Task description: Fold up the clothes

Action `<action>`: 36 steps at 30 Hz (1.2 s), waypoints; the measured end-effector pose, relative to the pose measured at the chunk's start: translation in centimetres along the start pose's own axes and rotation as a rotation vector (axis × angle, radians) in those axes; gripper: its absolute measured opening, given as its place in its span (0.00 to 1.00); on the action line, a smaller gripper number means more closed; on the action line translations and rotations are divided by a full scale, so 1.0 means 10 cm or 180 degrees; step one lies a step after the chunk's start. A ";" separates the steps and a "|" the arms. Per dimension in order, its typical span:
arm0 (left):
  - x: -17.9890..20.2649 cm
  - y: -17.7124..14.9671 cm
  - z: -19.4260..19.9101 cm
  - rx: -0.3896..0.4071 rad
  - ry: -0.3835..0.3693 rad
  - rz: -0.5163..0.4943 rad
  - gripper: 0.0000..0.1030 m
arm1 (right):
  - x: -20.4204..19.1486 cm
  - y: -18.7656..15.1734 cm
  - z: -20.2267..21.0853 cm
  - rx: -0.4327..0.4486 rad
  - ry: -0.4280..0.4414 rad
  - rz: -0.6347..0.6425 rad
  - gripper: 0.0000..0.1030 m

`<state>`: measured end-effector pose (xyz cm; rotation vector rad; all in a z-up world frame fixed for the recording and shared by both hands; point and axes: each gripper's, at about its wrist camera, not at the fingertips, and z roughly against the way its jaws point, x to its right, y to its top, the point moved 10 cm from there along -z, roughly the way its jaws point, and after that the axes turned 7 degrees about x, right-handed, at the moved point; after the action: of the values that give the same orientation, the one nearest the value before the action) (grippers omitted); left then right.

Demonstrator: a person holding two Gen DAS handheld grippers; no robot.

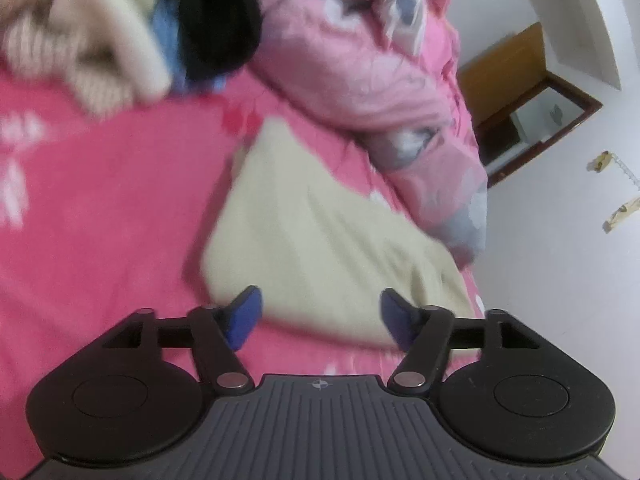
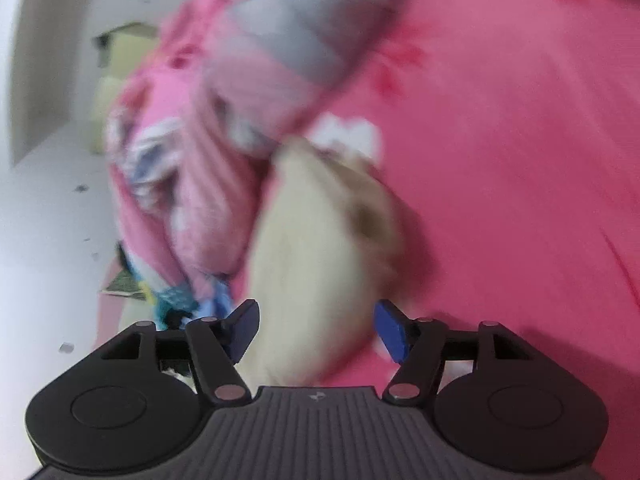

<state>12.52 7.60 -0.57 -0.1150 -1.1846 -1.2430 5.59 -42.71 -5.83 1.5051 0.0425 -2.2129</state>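
A pale cream garment (image 1: 320, 232) lies folded flat on the pink bedsheet (image 1: 100, 220). My left gripper (image 1: 320, 320) hovers open above its near edge, blue pads spread wide with nothing between them. In the right wrist view the same cream garment (image 2: 320, 264) appears blurred and bunched, reaching down between my right gripper's (image 2: 316, 330) open jaws. Whether the cloth touches the blue pads (image 2: 390, 330) I cannot tell.
A pile of clothes (image 1: 132, 32), cream knit, blue and black, sits at the back left of the bed. A rumpled pink quilt (image 1: 380, 80) lies along the bed's right edge. Beyond it are white floor (image 1: 560, 300) and a wooden door (image 1: 504, 68).
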 end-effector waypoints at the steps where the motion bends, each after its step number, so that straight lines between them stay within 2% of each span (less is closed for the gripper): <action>1: -0.08 -0.05 -0.11 -0.0061 0.0064 0.0129 0.68 | 0.01 -0.02 -0.09 -0.0048 0.0011 -0.0045 0.65; 4: -0.27 -0.04 -0.38 -0.0011 0.0244 0.0428 0.68 | 0.01 -0.05 -0.38 -0.0182 0.0077 -0.0164 0.65; 7: -0.39 0.08 -0.57 0.0313 0.0217 0.0644 0.68 | -0.08 0.02 -0.66 -0.0119 0.0108 -0.0062 0.65; 9: -0.42 0.14 -0.67 0.0542 0.0154 0.0685 0.67 | -0.08 0.07 -0.81 0.0015 0.0097 -0.0118 0.60; 10: -0.42 0.17 -0.71 0.0665 0.0131 0.0652 0.60 | -0.08 0.09 -0.86 0.0101 0.0118 -0.0137 0.55; 11: -0.43 0.19 -0.74 0.0784 0.0150 0.0654 0.53 | -0.07 0.10 -0.89 0.0185 0.0143 -0.0202 0.42; 12: -0.45 0.21 -0.76 0.0839 0.0123 0.0739 0.28 | -0.06 0.12 -0.91 0.0269 0.0169 -0.0276 0.35; 13: -0.47 0.22 -0.78 0.0875 0.0078 0.0844 0.14 | -0.05 0.13 -0.92 0.0330 0.0186 -0.0337 0.29; 15: -0.52 0.28 -0.71 0.0914 -0.0075 0.1221 0.10 | -0.11 0.11 -0.82 0.0418 0.0213 -0.0331 0.23; 18: -0.37 0.43 -0.45 0.0989 -0.0269 0.1190 0.08 | -0.29 0.03 -0.52 0.0453 0.0299 -0.0227 0.20; 21: -0.18 0.48 -0.06 0.0924 -0.0428 0.0942 0.08 | -0.39 -0.16 -0.11 0.0364 0.0376 -0.0195 0.19; 23: -0.11 0.40 0.23 0.0827 -0.0415 0.0750 0.08 | -0.38 -0.37 0.19 0.0287 0.0425 -0.0281 0.19; 26: -0.17 0.19 0.71 0.0753 -0.0290 0.0530 0.08 | -0.25 -0.71 0.63 0.0259 0.0431 -0.0307 0.19; 28: -0.34 -0.05 0.89 0.0708 -0.0102 0.0492 0.08 | 0.00 -0.91 0.81 0.0237 0.0343 -0.0335 0.20; 30: -0.62 -0.35 0.85 0.0508 0.0172 0.0509 0.09 | 0.29 -1.02 0.89 0.0227 0.0240 -0.0349 0.20; 32: -0.86 -0.52 0.73 0.0381 0.0249 0.0585 0.13 | 0.53 -1.08 0.91 0.0174 0.0255 -0.0366 0.18; 34: -0.88 -0.49 0.75 0.0419 0.0147 0.0725 0.17 | 0.49 -1.04 1.02 0.0138 0.0230 -0.0261 0.25; 36: -0.86 -0.39 0.88 0.0563 0.0302 0.0543 0.23 | 0.44 -0.94 1.19 0.0187 0.0055 -0.0070 0.34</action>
<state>5.25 17.35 -4.85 -0.0246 -1.1716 -0.9802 -9.79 -39.18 -7.08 1.5620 -0.0004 -2.2366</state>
